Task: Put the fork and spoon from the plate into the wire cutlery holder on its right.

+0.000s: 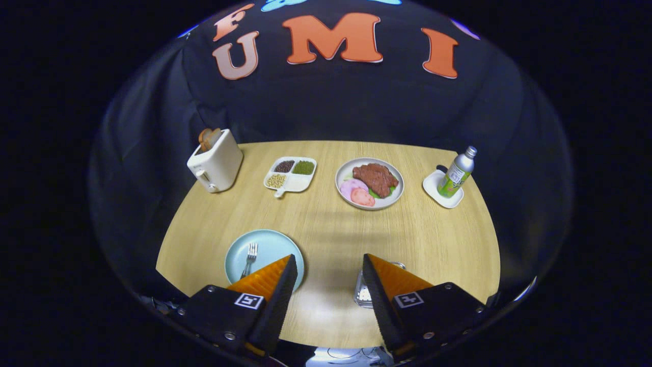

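A light blue plate (265,244) lies on the wooden table, partly under my left finger. A silver fork (250,258) rests on it, tines pointing away, its handle running beneath that finger. The wire cutlery holder (362,291) stands to the plate's right, mostly hidden behind my right finger, with something pale inside it. My gripper (328,265) hangs above the near table edge, open, with bare table between its fingers. I cannot make out a spoon.
At the back of the table (326,224) stand a white toaster (216,162) with bread, a divided dish of beans (290,174), a plate of meat and ham (370,183), and a bottle (457,172) on a white coaster.
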Tool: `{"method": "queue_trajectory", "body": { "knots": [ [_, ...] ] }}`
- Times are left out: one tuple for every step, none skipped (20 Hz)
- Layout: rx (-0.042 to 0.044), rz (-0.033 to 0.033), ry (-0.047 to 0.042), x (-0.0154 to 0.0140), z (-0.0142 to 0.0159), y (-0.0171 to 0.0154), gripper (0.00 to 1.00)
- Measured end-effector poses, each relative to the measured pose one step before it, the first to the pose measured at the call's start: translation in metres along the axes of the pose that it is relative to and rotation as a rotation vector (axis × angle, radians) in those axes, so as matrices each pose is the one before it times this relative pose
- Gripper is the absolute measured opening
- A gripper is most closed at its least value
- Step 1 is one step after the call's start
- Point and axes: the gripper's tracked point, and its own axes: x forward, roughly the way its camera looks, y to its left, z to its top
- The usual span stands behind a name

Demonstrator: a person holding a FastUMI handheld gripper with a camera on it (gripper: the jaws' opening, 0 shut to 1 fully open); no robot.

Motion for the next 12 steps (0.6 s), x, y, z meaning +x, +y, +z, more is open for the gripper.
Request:
{"method": "queue_trajectory", "body": {
  "knots": [
    [0.00198,0.01273,-0.02662,0.00276,-0.00016,0.01894,0.81],
    [0.00545,0.01251,-0.01265,0.00248,-0.00438,0.0172,0.87],
    [0.01222,-0.00491,-0.00319,0.00266,-0.00813,0.01457,0.92],
    [0.01543,0.0005,-0.01344,0.00759,-0.0069,0.01548,0.98],
    [0.01121,0.00495,0.00461,0.00306,-0.01023,0.01511,0.99],
    [-0.00071,0.00195,0.00758,0.00559,-0.01036,0.01363,0.99],
    [-0.00911,-0.00816,0.00346,0.00653,-0.01222,0.0106,0.98],
    [-0.02031,-0.00815,-0.00618,0.00441,-0.00704,0.00843,0.99],
    [-0.01941,-0.01582,-0.02453,0.00533,-0.00391,0.00711,0.99],
    [-0.0117,-0.01017,-0.02184,0.00729,-0.00596,0.00856,0.99],
    [-0.0023,-0.00419,-0.00929,0.00494,-0.00656,0.00715,0.98],
    [0.00664,0.00006,-0.00175,0.00366,-0.00717,0.00713,0.99]
  ]
}}
